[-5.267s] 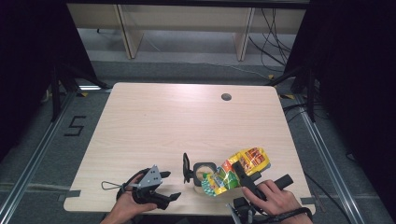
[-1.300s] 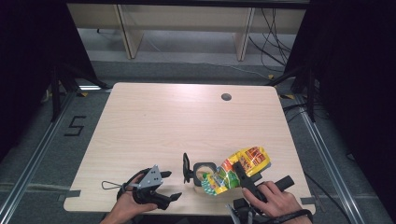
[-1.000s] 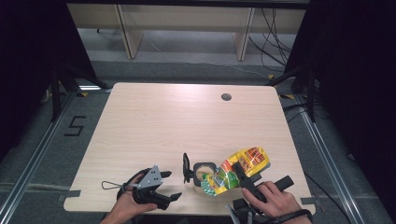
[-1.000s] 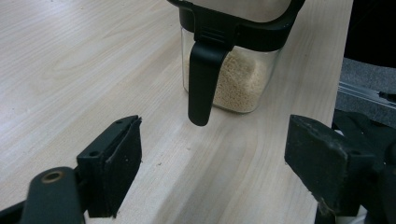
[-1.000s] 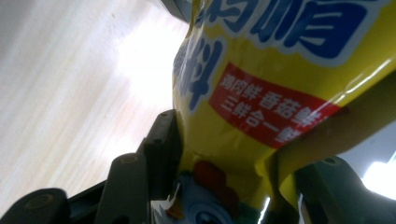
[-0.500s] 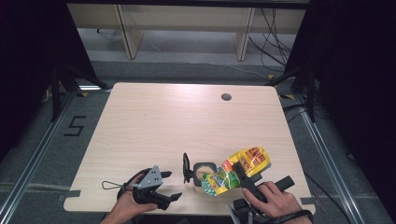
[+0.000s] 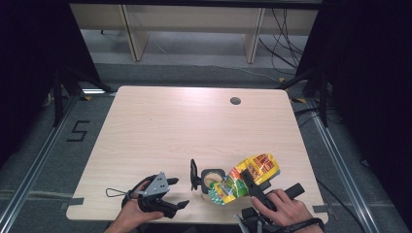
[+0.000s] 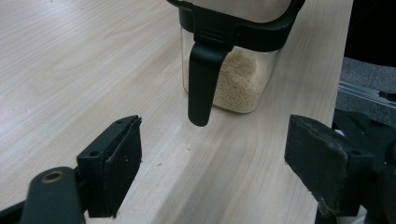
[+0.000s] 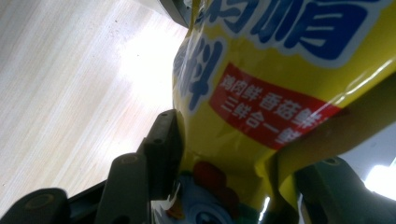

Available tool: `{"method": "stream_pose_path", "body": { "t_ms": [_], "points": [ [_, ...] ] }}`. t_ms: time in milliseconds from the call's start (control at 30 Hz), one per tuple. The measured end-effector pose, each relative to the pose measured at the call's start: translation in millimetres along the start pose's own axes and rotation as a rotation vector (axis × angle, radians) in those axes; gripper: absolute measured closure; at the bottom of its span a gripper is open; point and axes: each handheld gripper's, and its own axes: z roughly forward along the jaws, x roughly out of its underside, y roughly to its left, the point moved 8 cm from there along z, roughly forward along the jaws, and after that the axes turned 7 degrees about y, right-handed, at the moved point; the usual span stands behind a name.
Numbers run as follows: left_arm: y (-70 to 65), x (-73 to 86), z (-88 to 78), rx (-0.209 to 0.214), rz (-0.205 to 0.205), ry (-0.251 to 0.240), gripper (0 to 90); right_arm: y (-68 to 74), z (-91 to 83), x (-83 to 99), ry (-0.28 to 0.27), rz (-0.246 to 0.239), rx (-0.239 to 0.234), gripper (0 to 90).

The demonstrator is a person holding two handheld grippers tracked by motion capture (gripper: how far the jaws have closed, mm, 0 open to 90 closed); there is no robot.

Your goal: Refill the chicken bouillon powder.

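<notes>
R tool (image 7: 248, 180) clamps yellow bag (image 7: 247, 175), tipped over jar (image 7: 212, 178); L tool (image 7: 176, 193) gapes, near-left on counter (image 7: 194, 121)

Bag (image 7: 245, 177) tipped over jar (image 7: 211, 178) — both at table's (image 7: 194, 121) near edge

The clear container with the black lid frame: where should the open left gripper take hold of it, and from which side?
Probably the container body below its black rim, where the flat clear walls suit two jaws. The left gripper faces it with jaws open, wider than the body. Come in level from the handle side, straddling the hanging handle, and clear of the seasoning bag tilted over the top.
</notes>
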Motion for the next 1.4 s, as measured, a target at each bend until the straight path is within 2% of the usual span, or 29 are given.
{"method": "stream_pose_path", "body": {
  "t_ms": [67,100,133,200,233,333,367,400,467,500,533,567,600,633,667,733,767,800,833,867,900,1033,1100,1167,1300,1367,1400],
  "points": [
    [0.0,0.5,-0.4,0.002,0.004,0.003,18.5,-1.3,-0.4,2.9,0.009,0.004,0.011,52.2],
    [0.0,0.2,0.1,0.000,0.003,0.001,18.6,0.2,-0.9,3.7,0.019,0.038,0.007,52.2],
    [0.0,0.3,0.2,-0.002,-0.002,0.001,18.5,-2.8,-0.1,5.7,0.017,0.007,0.015,52.2],
    [1.9,0.1,-0.2,-0.004,0.037,0.009,18.6,-2.8,-0.2,6.4,0.014,0.011,0.017,52.2],
    [2.8,1.7,-1.1,-0.008,0.040,0.024,18.6,-0.3,-1.1,6.4,0.020,0.044,0.006,52.2],
    [-0.2,0.3,0.2,-0.001,-0.005,0.001,18.6,0.5,-1.0,7.2,0.028,0.054,0.006,52.2],
    [-0.2,0.1,0.1,-0.001,-0.005,0.000,18.6,0.7,-1.0,7.5,0.029,0.054,0.005,52.2],
    [0.0,0.1,0.0,-0.001,-0.001,0.001,18.6,-1.8,0.0,8.1,0.016,0.017,0.011,52.2],
    [0.2,0.0,0.1,-0.002,0.006,0.001,18.6,-3.0,0.0,9.5,0.023,0.005,0.011,52.2],
    [0.8,-0.2,0.2,0.000,0.017,0.002,18.6,-0.6,-0.9,9.9,0.036,0.039,0.001,52.2],
    [-0.3,0.2,0.2,-0.001,-0.006,0.001,18.6,-2.2,0.2,8.5,0.018,0.032,0.012,52.2],
    [0.2,-0.2,0.0,-0.002,0.005,0.000,18.6,-3.4,0.4,7.9,0.010,0.016,0.014,52.2],
    [0.3,0.4,-0.4,-0.002,0.007,0.006,18.6,-0.4,-1.5,10.9,0.036,0.045,0.005,52.2],
    [0.0,0.1,0.1,-0.002,0.001,0.001,18.6,-1.4,-1.3,11.3,0.034,0.032,0.007,52.2],
    [0.5,0.0,0.0,-0.003,0.009,0.002,18.6,-1.4,-1.3,12.0,0.040,0.034,0.007,52.2],
    [-0.3,0.2,0.3,-0.001,-0.005,0.001,18.6,-0.7,-1.4,12.0,0.044,0.042,0.003,52.2],
    [0.3,0.4,0.1,-0.001,0.007,0.006,18.6,-2.9,-0.9,12.1,0.038,0.003,0.010,52.2],
    [2.8,1.3,-0.8,-0.003,0.046,0.024,18.6,-0.8,-1.4,11.0,0.042,0.034,0.007,52.2],
    [1.9,0.5,-0.3,0.003,0.041,0.015,18.6,-2.4,-0.1,10.1,0.030,0.000,0.012,52.2],
    [2.8,0.9,-0.7,-0.003,0.047,0.021,18.6,1.2,0.1,7.7,0.033,0.033,0.004,52.2],
    [0.4,-0.5,0.1,-0.002,0.011,-0.001,18.6,0.2,1.0,6.9,0.026,-0.005,0.006,52.2],
    [-0.2,0.1,0.1,0.000,-0.004,0.001,18.6,0.1,1.2,5.1,0.014,0.001,0.013,52.2],
    [0.5,-0.3,0.0,-0.002,0.008,0.000,18.6,-0.3,0.4,6.3,0.026,-0.006,0.007,52.2],
    [0.1,0.2,-0.2,-0.001,0.011,0.005,19.1,-0.7,0.2,6.3,0.018,0.011,0.015,52.2],
    [0.2,-0.1,-0.2,0.000,0.009,0.002,19.2,2.9,1.3,4.1,0.021,-0.015,-0.009,52.2],
    [0.2,0.3,-0.2,-0.002,0.010,0.005,19.2,6.0,2.7,0.3,0.011,0.006,-0.014,52.2],
    [0.0,-0.1,0.1,-0.002,0.004,0.001,19.2,5.9,4.1,-1.5,0.001,-0.018,-0.007,52.3]
  ]
}}
